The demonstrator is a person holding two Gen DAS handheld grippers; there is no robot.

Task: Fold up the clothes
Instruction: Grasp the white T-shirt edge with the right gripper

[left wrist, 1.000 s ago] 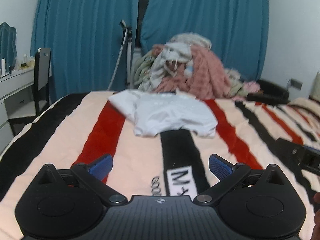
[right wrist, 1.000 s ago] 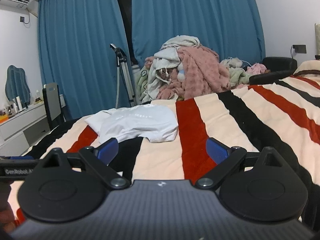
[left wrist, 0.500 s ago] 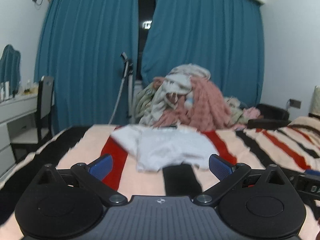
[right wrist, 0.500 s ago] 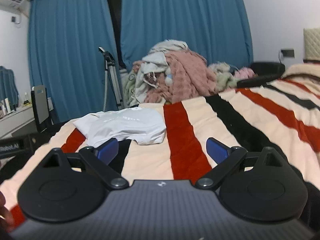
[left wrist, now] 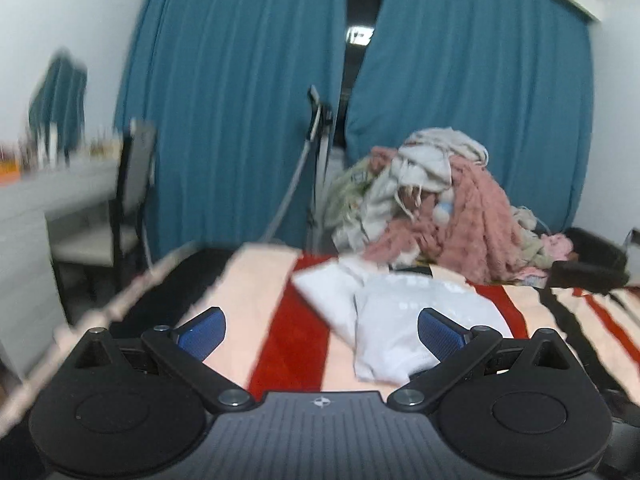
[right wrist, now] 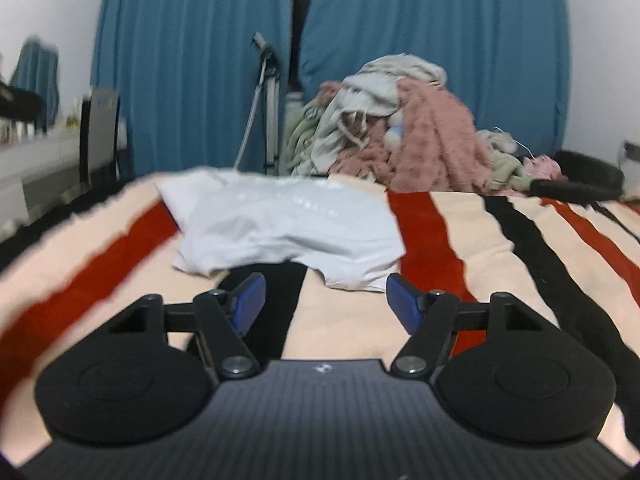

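My left gripper [left wrist: 320, 326]: jaws wide apart, holding nothing, hovering above the bed [left wrist: 256, 292]; the view has swung left since half a second ago, so the bed's left edge and the chair [left wrist: 132, 184] now show more.
My right gripper [right wrist: 326, 294]: jaws apart with nothing between them, narrower than half a second ago, and closer to the shirt.
White shirt [right wrist: 280, 224]: lies crumpled on the striped bed toward its far edge, left of the middle, across a red stripe and a black one; its near hem sits just beyond my right jaws, not touching them. It has not shifted.
Clothes pile [right wrist: 404, 128]: heaped beyond the bed's far edge, pink and pale pieces, unchanged.
Sharpness: both views are motion-blurred.
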